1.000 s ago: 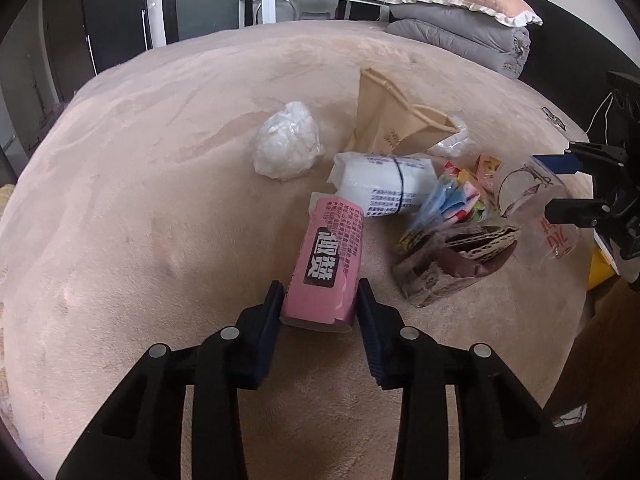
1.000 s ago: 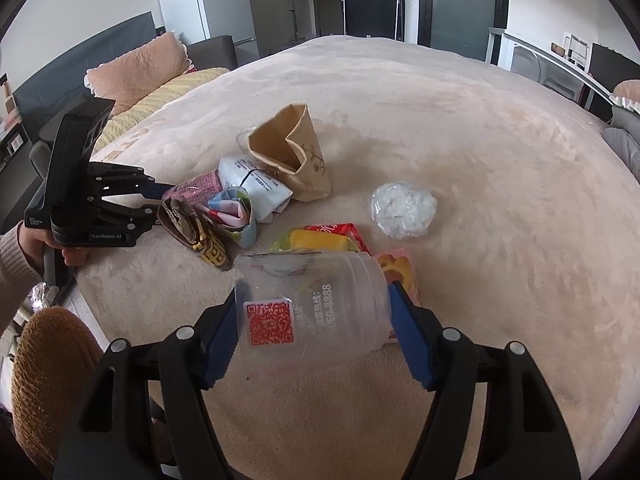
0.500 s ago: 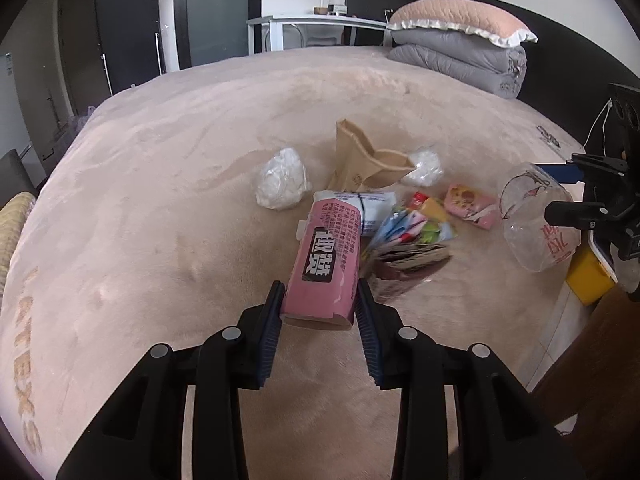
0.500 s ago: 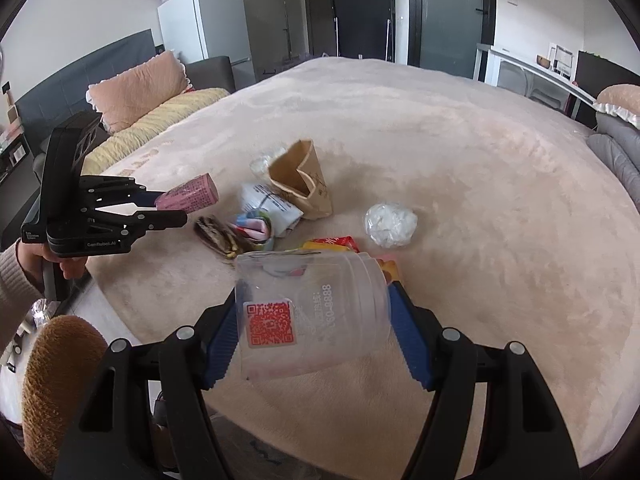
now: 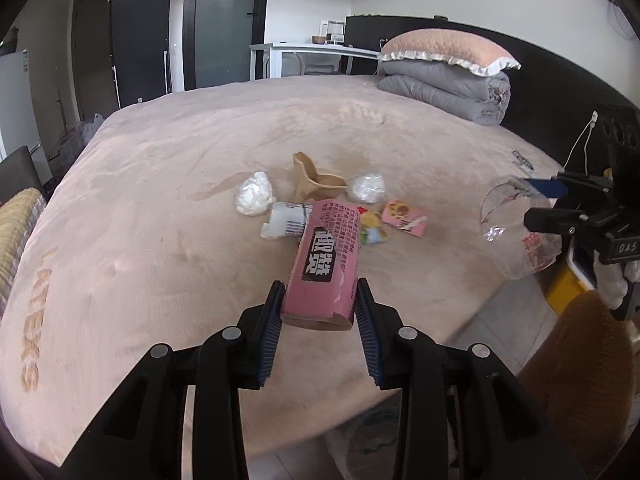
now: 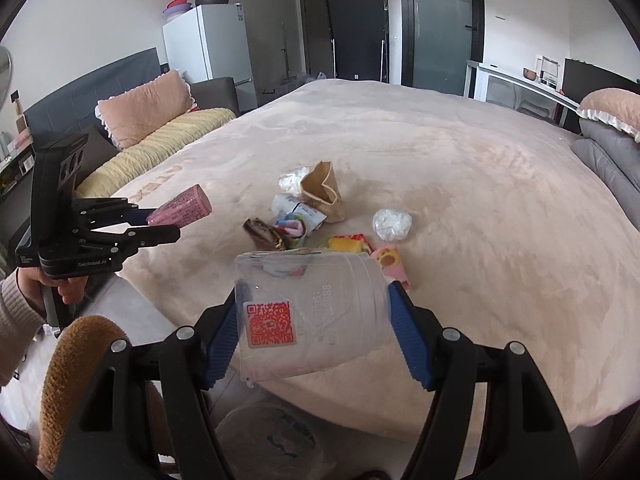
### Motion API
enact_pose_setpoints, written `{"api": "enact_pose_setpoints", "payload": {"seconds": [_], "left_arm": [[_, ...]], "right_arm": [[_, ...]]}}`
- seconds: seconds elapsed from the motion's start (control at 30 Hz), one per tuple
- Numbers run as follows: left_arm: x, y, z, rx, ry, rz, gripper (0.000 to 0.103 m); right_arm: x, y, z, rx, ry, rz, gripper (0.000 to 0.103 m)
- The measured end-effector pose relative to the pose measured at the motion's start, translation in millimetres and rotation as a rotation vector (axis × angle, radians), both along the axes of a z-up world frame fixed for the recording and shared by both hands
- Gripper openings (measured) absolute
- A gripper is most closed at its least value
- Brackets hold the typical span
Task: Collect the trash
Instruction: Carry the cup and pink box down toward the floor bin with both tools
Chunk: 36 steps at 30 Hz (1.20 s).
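My left gripper is shut on a pink paper cup with black print, held above the near edge of the pink bed. In the right wrist view the same pink cup sticks out of the left gripper at the left. My right gripper is shut on a clear plastic cup with a red QR sticker, lifted over the bed's edge. The left wrist view shows that clear cup at the right. Trash still lies in a heap mid-bed: a brown paper bag, white crumpled wads, and colourful wrappers.
Folded grey quilts with a pillow sit at the bed's far side. A sofa with a pink cushion and a white fridge stand beyond. A plastic-lined bin or bag shows below the bed edge. A brown furry object is near the person's hand.
Both grippers have pulled back and risen from the trash heap, each carrying its cup; the bed and heap now look farther away.
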State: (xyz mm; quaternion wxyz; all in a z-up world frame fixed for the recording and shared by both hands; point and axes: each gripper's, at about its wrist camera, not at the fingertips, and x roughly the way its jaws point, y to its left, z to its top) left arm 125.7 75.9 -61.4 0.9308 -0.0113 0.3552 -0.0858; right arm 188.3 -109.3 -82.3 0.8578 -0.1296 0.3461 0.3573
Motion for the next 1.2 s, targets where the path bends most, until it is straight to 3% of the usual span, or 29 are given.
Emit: {"api": "enact_pose_setpoints", "payload": {"seconds": [0.3,0.53,0.8,1.2], "left_arm": [[-47,-32,5,-0.037,-0.012,-0.015,0.035],[-72,-49,-6,-0.074,0.009,-0.020,0.035],[-91,-62,-29,-0.123,0.060,-0.014,0.035],[-107,-72,-92,-0.185,0.206,0.005,0.035]], "right_arm": [[-38,-19,-1,0.022,0.024,-0.015,0.069],[-63,-27,-17,0.022,0.076,-0.017,0.069],[-78,-32,-45,0.011,0.157,-0.018,0.069],[-84,-32,-103,-0.029,0.298,-0.027,0.069]]}}
